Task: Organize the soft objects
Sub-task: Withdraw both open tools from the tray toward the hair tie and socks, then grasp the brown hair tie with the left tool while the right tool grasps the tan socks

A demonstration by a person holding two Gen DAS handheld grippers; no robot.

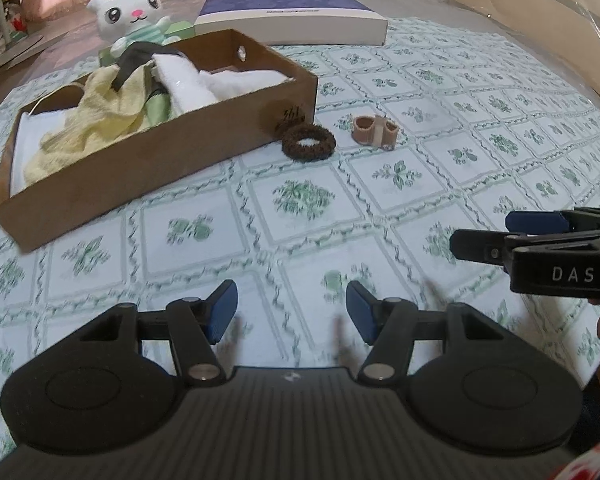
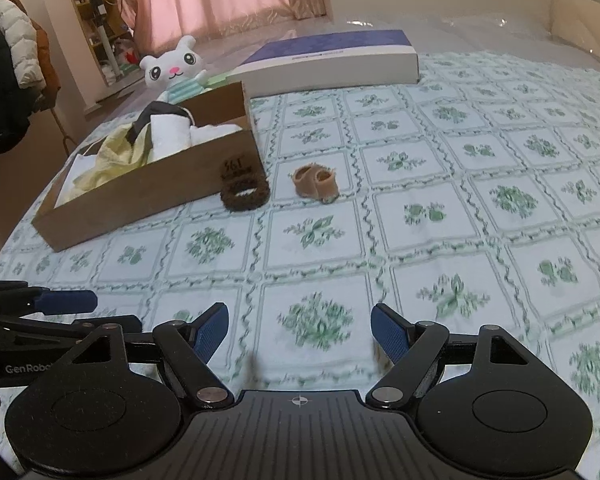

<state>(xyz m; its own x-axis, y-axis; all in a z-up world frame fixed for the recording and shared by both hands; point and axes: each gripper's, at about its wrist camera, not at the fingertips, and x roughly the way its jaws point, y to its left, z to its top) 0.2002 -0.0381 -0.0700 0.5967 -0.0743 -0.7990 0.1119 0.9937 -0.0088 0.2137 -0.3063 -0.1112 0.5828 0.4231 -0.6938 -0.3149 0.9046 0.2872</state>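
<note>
Near the bed's (image 2: 480,128) middle, right at the brown cardboard box's (image 1: 148,168) near corner: dark brown fuzzy scrunchie (image 1: 309,141), lying flat, touching or almost touching the box wall. Just beside it, tan pair of small socks or booties (image 1: 375,131), exact type unclear. Box already stuffed with yellow cloth (image 1: 100,120) and white towels (image 1: 220,80); plush cat (image 1: 134,20) behind its far corner, flat purple-white box (image 1: 296,20) further back.

Left gripper (image 1: 291,312) spread, nothing between pads, well short of both items. Right gripper (image 2: 300,334) likewise spread and empty, alongside the left.

Handling guess: scrunchie light, squashy, elastic, no fragility; pinch across one side of the ring, one pad inside the hole. Fuzz likely grips pads fine. Tan pair light and floppy; pinch at the joined middle so both lift together.
</note>
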